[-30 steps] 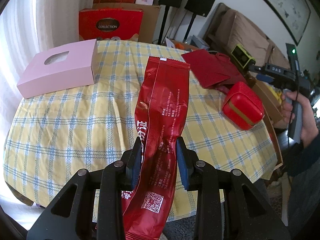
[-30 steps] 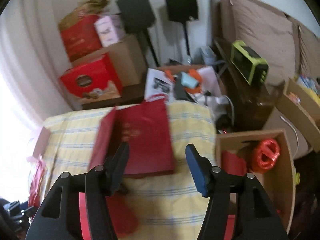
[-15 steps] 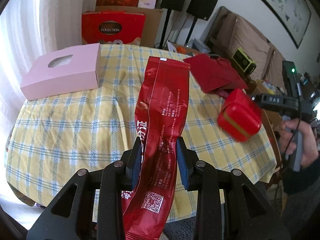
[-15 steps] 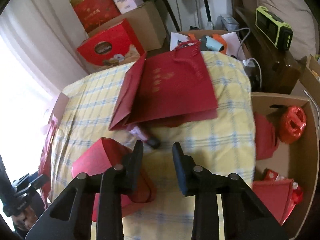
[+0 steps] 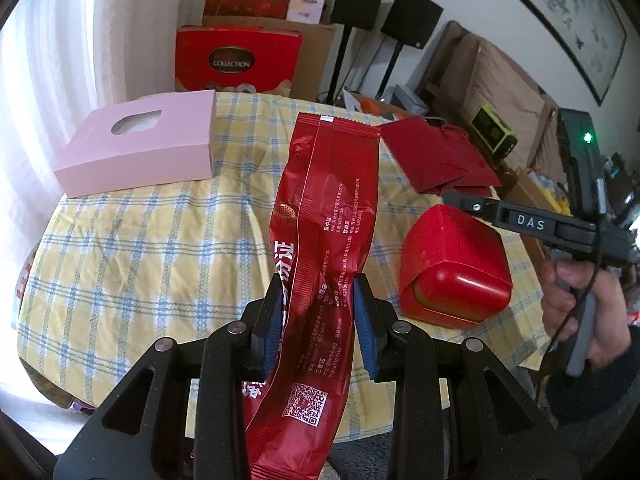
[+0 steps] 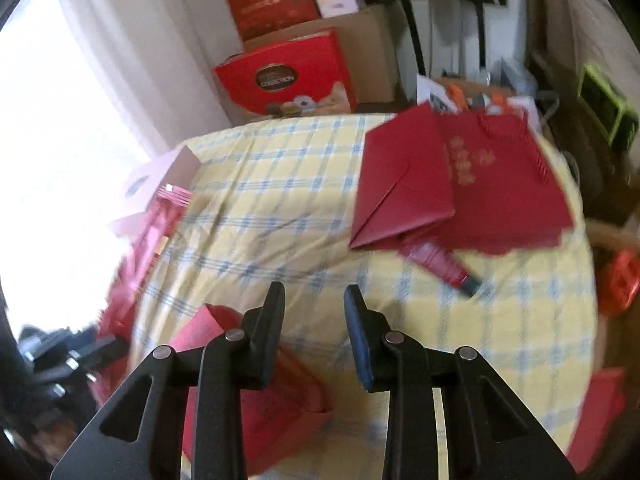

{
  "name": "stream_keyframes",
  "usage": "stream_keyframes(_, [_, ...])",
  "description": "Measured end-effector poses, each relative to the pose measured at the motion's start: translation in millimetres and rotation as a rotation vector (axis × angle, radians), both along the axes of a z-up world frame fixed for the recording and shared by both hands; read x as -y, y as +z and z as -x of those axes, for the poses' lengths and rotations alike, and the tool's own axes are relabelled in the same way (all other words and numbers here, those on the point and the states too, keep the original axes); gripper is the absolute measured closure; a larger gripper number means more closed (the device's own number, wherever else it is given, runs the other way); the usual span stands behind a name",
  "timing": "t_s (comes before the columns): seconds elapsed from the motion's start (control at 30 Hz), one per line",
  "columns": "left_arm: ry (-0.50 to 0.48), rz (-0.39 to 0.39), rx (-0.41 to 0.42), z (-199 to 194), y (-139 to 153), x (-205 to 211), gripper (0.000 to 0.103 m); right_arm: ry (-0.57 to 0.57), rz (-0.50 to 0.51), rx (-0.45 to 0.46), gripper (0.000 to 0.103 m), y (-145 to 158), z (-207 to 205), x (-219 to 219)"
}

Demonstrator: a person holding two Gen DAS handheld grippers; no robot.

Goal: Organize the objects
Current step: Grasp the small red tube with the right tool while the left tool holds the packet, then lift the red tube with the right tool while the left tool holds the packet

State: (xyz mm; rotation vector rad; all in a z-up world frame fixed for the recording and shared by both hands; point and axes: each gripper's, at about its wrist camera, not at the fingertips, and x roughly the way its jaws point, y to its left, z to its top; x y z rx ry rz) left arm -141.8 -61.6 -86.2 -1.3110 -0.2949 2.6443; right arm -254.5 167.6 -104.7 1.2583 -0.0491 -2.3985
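My left gripper is shut on a long red foil packet, which it holds up over the checked tablecloth. A rounded red box sits on the cloth to the right of it. In the right wrist view that red box lies just below and left of my right gripper. The jaws of this gripper are a little apart and opening, with nothing between them. Flat red paper bags lie farther back, and a dark red tube pokes out from under them.
A pink tissue box stands at the table's far left. Red gift boxes and cartons are stacked behind the table. A cardboard box with red items sits off the right edge. A hand holds the right gripper's handle.
The right gripper has swung left over the table to just above the red box, and its jaws are narrower than a second ago. The left gripper still holds the packet in place.
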Motion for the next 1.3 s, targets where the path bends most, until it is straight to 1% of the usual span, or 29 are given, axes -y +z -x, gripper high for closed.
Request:
stream_keyframes(0.07, [0.011, 0.007, -0.001, 1, 0, 3, 0.072, -0.034, -0.11, -0.054, 0.062, 1, 6, -12])
stream_keyframes(0.13, [0.014, 0.016, -0.003, 0, -1, 4, 0.072, -0.091, -0.219, -0.083, 0.061, -5, 16, -26])
stream_keyframes(0.2, [0.012, 0.011, -0.003, 0, 0, 4, 0.072, -0.112, -0.278, -0.073, 0.059, -15, 25, -35])
stream_keyframes(0.27, [0.013, 0.017, -0.008, -1, 1, 4, 0.072, -0.088, -0.273, -0.055, 0.058, -24, 30, -39])
stream_keyframes(0.33, [0.015, 0.021, -0.009, -1, 2, 3, 0.072, -0.058, -0.271, -0.063, 0.058, -29, 32, -39])
stream_keyframes(0.37, [0.017, 0.023, -0.009, -2, 3, 2, 0.072, -0.045, -0.277, -0.068, 0.061, -31, 31, -38])
stream_keyframes(0.4, [0.018, 0.028, -0.012, -3, 4, 1, 0.072, -0.042, -0.261, -0.077, 0.07, -31, 30, -39])
stream_keyframes(0.47, [0.017, 0.039, -0.022, -5, 7, -1, 0.072, -0.035, -0.225, -0.054, 0.081, -31, 30, -42])
stream_keyframes(0.6, [0.018, 0.059, -0.04, -7, 10, -4, 0.072, -0.023, -0.237, -0.033, 0.086, -29, 16, -39])
stream_keyframes(0.73, [0.03, 0.112, -0.081, -12, 16, -6, 0.072, -0.014, -0.223, 0.004, 0.089, -26, -6, -40])
stream_keyframes(0.97, [0.037, 0.115, -0.085, -12, 18, -5, 0.072, 0.016, -0.207, 0.101, 0.089, -21, -44, -45])
stream_keyframes(1.07, [0.042, 0.109, -0.09, -13, 19, -5, 0.072, 0.012, -0.18, 0.096, 0.089, -10, -47, -51])
stream_keyframes(1.17, [0.034, 0.106, -0.101, -15, 23, -6, 0.072, 0.0, -0.18, 0.078, 0.086, -1, -43, -55])
stream_keyframes(1.3, [0.039, 0.109, -0.103, -15, 23, -4, 0.072, -0.007, -0.207, 0.097, 0.086, -5, -36, -54])
